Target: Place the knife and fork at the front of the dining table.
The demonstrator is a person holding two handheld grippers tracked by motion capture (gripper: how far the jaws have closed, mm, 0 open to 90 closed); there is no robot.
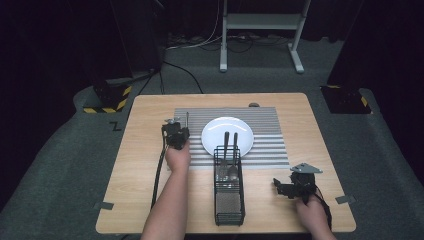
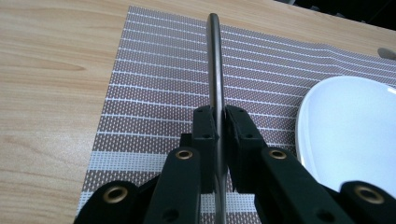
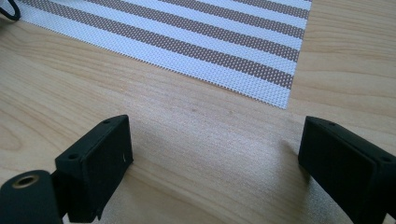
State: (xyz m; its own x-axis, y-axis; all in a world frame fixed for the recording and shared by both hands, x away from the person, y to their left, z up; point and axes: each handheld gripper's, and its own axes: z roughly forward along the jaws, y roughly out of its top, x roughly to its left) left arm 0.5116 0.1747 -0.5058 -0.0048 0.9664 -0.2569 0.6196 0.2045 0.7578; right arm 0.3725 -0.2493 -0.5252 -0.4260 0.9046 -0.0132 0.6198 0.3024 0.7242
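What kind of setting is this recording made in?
Probably a lab or studio set up as a dining spot: a wooden table with a striped placemat, white plate and cutlery caddy, amid dark curtains and floor cables.

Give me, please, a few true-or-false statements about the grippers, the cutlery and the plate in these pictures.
1. The left gripper is shut on a metal utensil handle. True.
2. The right gripper holds a fork. False: its jaws stand open and empty over bare table.
3. The white plate lies on the striped placemat. True.
4. The wire caddy sits on top of the plate. False: it stands nearer the person, with two utensils in it.
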